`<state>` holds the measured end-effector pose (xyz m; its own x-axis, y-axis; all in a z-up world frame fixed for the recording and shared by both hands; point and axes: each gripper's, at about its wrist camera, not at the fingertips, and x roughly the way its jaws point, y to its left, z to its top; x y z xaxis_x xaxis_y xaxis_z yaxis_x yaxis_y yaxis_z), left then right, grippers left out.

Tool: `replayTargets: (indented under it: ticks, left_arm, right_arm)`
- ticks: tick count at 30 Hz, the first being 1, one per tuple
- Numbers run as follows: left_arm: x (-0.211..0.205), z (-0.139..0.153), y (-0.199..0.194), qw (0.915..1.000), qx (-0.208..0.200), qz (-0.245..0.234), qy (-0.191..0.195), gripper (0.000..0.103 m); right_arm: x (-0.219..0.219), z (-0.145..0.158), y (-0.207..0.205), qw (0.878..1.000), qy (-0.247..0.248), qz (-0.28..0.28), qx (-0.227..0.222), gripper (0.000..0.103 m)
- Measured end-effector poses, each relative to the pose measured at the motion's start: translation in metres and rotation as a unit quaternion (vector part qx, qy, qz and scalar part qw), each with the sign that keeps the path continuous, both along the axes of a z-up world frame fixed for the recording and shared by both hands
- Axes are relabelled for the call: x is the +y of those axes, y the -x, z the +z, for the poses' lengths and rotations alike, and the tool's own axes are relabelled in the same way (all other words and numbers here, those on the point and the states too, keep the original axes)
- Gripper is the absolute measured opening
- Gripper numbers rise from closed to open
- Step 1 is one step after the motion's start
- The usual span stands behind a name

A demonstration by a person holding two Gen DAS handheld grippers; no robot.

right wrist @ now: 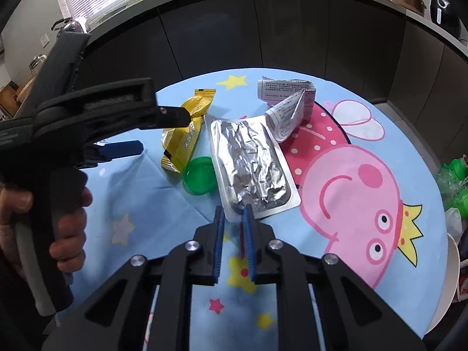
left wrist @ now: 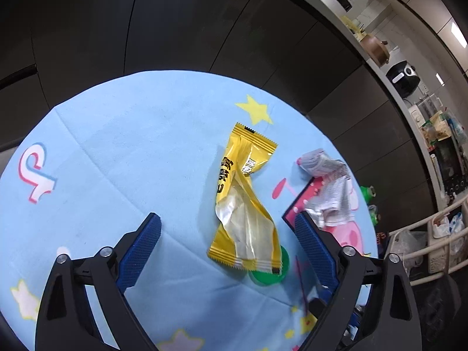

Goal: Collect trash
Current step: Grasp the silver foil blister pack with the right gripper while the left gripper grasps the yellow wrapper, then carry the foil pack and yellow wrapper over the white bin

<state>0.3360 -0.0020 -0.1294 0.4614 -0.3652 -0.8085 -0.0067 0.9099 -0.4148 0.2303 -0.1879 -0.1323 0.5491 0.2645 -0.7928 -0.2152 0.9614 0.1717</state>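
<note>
A yellow snack wrapper [left wrist: 245,193] lies on the round table's blue cartoon cloth [left wrist: 117,146], partly over a green cap [left wrist: 270,275]. My left gripper [left wrist: 228,219] hangs open just above it, one blue pad on each side, touching nothing. To its right lies a crumpled printed leaflet [left wrist: 327,187]. In the right wrist view a silver foil blister pack [right wrist: 251,161] lies between the green cap [right wrist: 200,177] and the leaflet [right wrist: 289,102]. My right gripper [right wrist: 234,212] is shut on the pack's near edge. A hand [right wrist: 67,228] holds the left gripper's handle.
Dark cabinets and a counter with a pot [left wrist: 376,48] and a black appliance [left wrist: 403,77] curve behind the table. Green plastic bottles [right wrist: 453,175] lie off the table's right edge. A white rack [left wrist: 424,242] with bags stands at the far right.
</note>
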Motion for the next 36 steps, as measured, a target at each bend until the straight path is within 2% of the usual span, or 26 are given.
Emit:
replayTargets:
  ticks: [2, 5, 8, 9, 10, 12, 14, 15, 28, 36]
  left_arm:
    - [-0.002, -0.001, -0.003, 1.0000, -0.004, -0.001, 0.000, 0.078]
    - [-0.008, -0.003, -0.007, 0.9999, 0.004, -0.015, 0.004, 0.062]
    - [-0.013, -0.004, -0.004, 0.9997, 0.001, -0.020, -0.016, 0.043]
    - [-0.013, -0.004, -0.003, 0.9996, 0.001, -0.021, -0.021, 0.030]
    - [-0.013, -0.005, -0.001, 0.9995, 0.004, -0.027, -0.016, 0.024]
    - [-0.012, -0.004, 0.004, 0.9994, 0.005, -0.030, -0.016, 0.016]
    - [-0.010, -0.001, 0.010, 0.9993, 0.001, -0.033, -0.020, 0.013]
    - [-0.009, 0.002, 0.016, 0.9993, -0.002, -0.033, -0.020, 0.007]
    - [-0.010, 0.073, 0.110, 0.9938, -0.079, -0.077, 0.004, 0.006]
    - [-0.023, 0.102, 0.154, 0.9890, -0.111, -0.098, 0.003, 0.006]
  right_arm:
    - [-0.003, 0.004, 0.005, 1.000, -0.001, 0.003, -0.003, 0.009]
    - [-0.007, 0.007, 0.010, 1.000, -0.004, 0.006, -0.006, 0.007]
    - [-0.011, 0.012, 0.018, 1.000, -0.013, 0.008, -0.008, 0.006]
    - [-0.012, 0.014, 0.021, 1.000, -0.015, 0.008, -0.010, 0.005]
    - [-0.014, 0.016, 0.025, 1.000, -0.016, 0.008, -0.012, 0.005]
    - [-0.017, 0.020, 0.031, 1.000, -0.022, 0.007, -0.014, 0.005]
    - [-0.019, 0.022, 0.032, 0.999, -0.028, 0.005, -0.015, 0.004]
    - [-0.019, 0.024, 0.033, 0.999, -0.031, 0.004, -0.017, 0.004]
    - [-0.041, 0.057, 0.080, 0.997, -0.069, -0.016, -0.043, 0.002]
    - [-0.054, 0.071, 0.108, 0.995, -0.075, -0.027, -0.059, 0.002]
